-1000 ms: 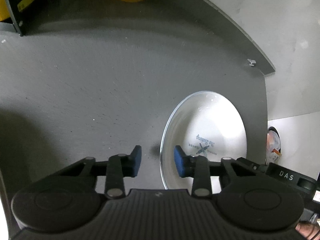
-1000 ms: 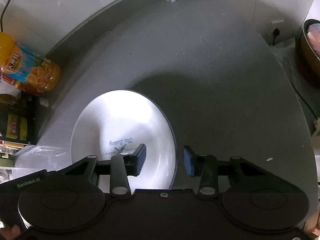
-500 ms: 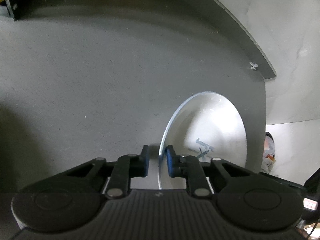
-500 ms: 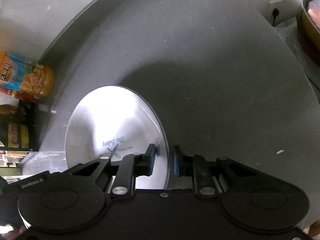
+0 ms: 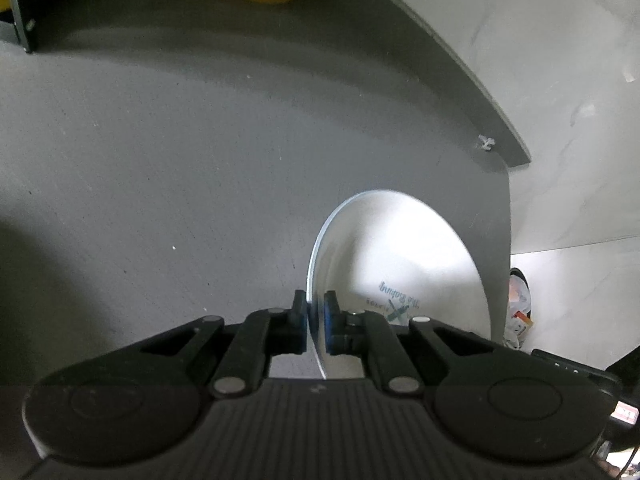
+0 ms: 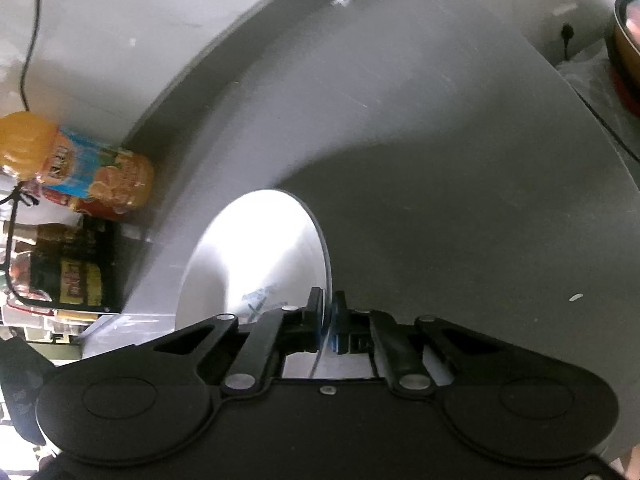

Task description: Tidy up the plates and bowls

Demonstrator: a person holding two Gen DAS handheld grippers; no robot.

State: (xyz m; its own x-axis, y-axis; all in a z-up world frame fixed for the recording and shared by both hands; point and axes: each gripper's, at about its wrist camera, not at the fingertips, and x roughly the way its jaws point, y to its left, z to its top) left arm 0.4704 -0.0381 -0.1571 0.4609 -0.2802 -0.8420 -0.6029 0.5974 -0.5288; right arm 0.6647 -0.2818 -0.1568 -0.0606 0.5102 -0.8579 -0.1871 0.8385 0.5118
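Note:
A white plate [image 5: 404,256] with a small printed logo is held above the grey counter, tilted toward the camera. My left gripper [image 5: 314,314] is shut on the plate's left rim, one blue pad on each face. In the right wrist view the same plate [image 6: 256,256] shows its bright inner face, and my right gripper [image 6: 327,311] is shut on its right rim. No bowl appears in either view.
The grey counter [image 5: 200,160] has a raised curved back edge against a pale wall. An orange juice bottle [image 6: 80,172] and dark packets [image 6: 68,280] stand at the left back. A dark pan [image 6: 624,44] sits beyond the counter's right end.
Both grippers went from open astride the plate's rims to shut on them. The plate has since risen off the counter and tilted more on edge.

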